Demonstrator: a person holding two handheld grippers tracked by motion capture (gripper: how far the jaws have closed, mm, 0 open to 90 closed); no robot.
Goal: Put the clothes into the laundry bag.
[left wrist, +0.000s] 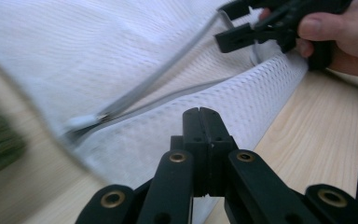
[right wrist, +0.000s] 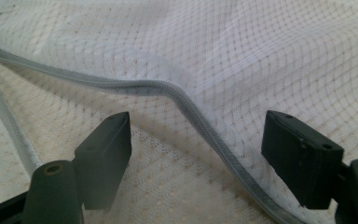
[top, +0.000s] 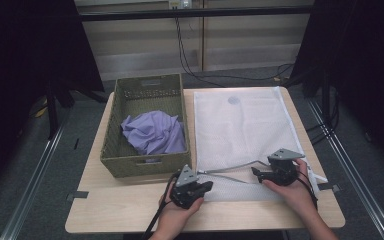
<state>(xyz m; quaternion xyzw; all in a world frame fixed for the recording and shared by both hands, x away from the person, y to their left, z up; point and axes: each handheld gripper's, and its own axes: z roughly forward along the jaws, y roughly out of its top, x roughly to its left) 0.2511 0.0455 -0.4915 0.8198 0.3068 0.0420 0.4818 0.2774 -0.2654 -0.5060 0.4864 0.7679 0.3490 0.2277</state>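
High view: a white mesh laundry bag (top: pixel 240 130) is lying on the table (top: pixel 130 210) right of a woven basket (top: pixel 111 135), its long axis running away from the person, zipper (top: pixel 230 170) at the near end. The left gripper (top: pixel 202 186) is resting shut, empty, at the bag's near edge; the right gripper (top: pixel 256 172) is hovering wide open, straddling the zipper.

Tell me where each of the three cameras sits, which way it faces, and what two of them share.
High view: above the person's side, looking forward and down at the table, basket and mesh bag; both hands and grippers show.
Left gripper view: on the left gripper, jaws shut, looking along the bag's near edge; the other hand shows.
Right gripper view: on the right gripper, jaws open over the mesh.
Shared: the bag's grey zipper.
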